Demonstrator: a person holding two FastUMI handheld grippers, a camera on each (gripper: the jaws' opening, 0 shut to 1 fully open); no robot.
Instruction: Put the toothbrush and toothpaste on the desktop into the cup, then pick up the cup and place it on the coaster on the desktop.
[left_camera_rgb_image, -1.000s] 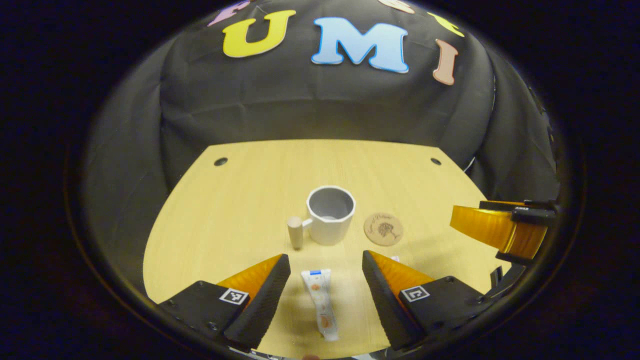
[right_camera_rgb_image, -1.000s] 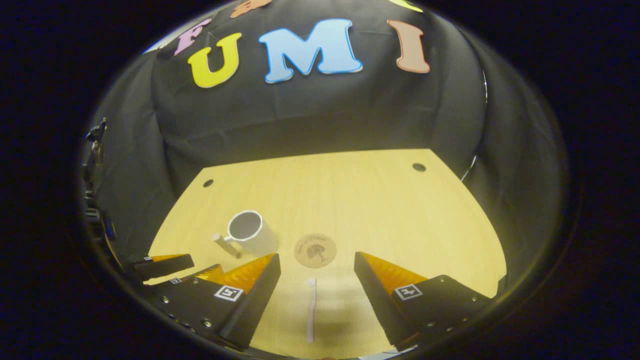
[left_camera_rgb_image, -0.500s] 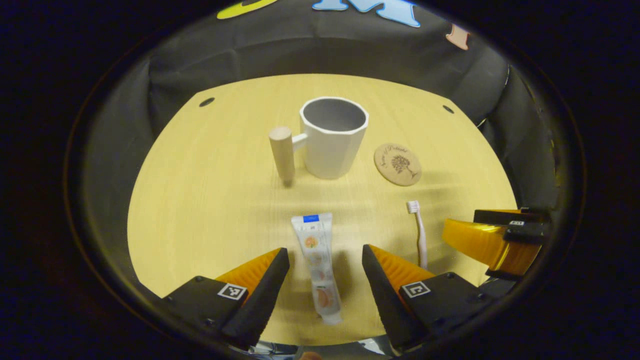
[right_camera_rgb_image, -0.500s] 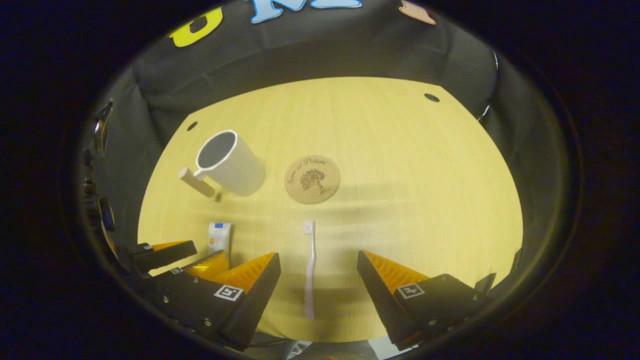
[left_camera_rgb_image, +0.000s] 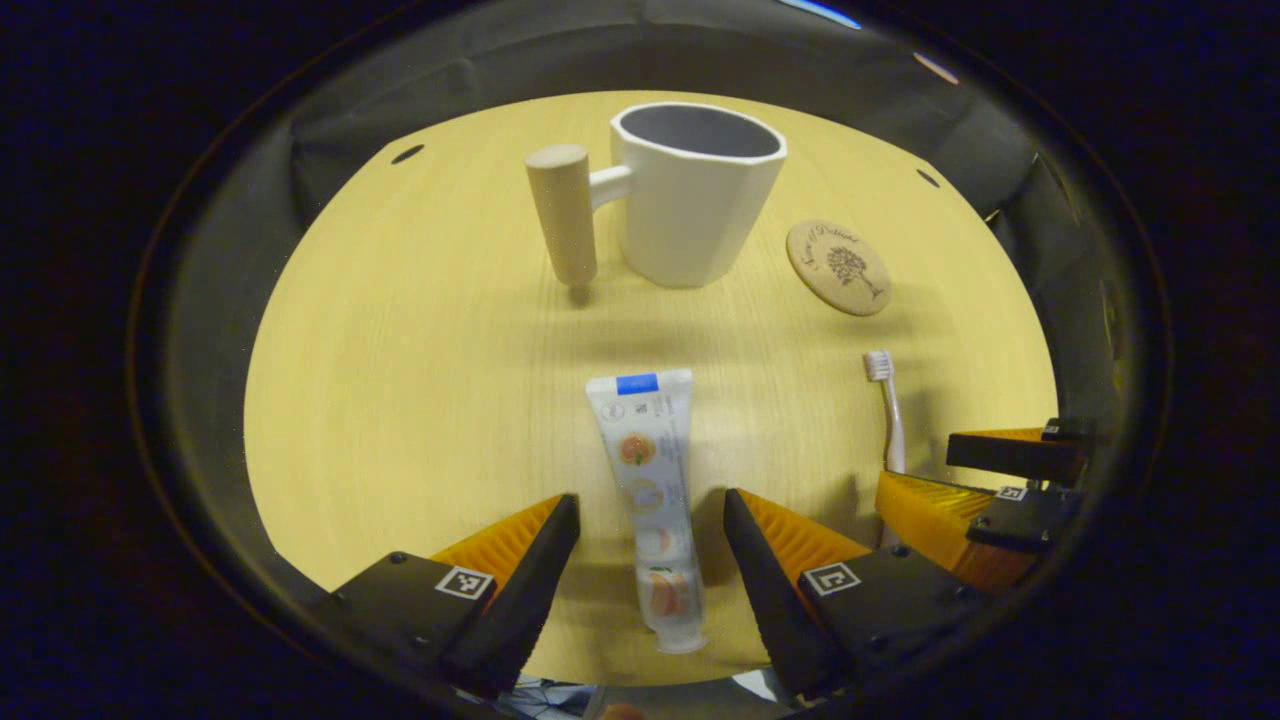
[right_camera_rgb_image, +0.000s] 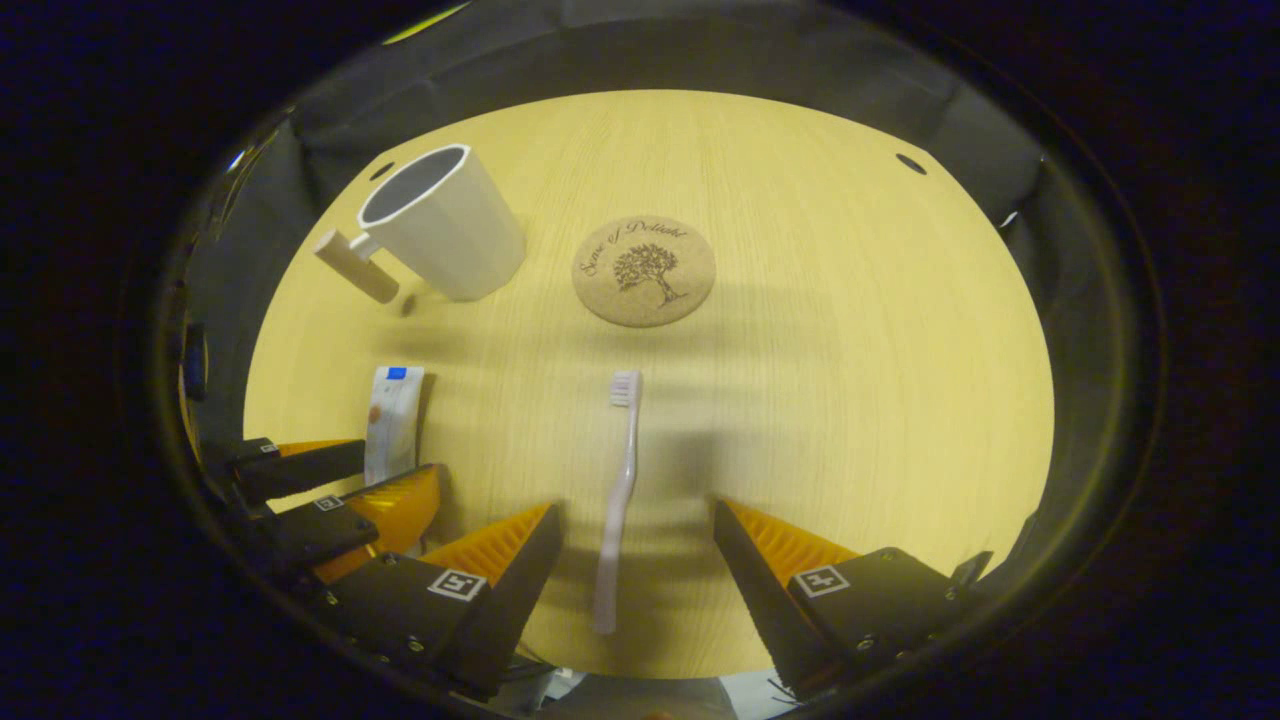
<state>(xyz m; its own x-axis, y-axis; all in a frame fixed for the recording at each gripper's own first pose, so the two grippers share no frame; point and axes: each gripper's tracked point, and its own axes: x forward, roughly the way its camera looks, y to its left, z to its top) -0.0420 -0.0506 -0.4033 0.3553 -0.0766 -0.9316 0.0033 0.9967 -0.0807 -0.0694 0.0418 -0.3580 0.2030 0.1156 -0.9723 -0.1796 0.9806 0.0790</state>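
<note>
1. While the left gripper (left_camera_rgb_image: 650, 505) is spread wide, the toothpaste (left_camera_rgb_image: 650, 490) lies flat on the desktop (left_camera_rgb_image: 400, 380) between its fingers, touching neither.
2. Beyond the toothpaste stands the empty cup (left_camera_rgb_image: 695, 195), upright, with its wooden handle (left_camera_rgb_image: 562, 215) on the left.
3. Just right of the cup lies the coaster (right_camera_rgb_image: 644, 270), bare.
4. Before the coaster lies the toothbrush (right_camera_rgb_image: 618, 490), bristles toward it, between the wide-apart fingers of the right gripper (right_camera_rgb_image: 635, 515), untouched.

Pale yellow wood-grain tabletop (left_camera_rgb_image: 420, 330), two small dark round holes (right_camera_rgb_image: 910, 162) near far edge, creased black cloth wall (right_camera_rgb_image: 700, 50) behind
</note>
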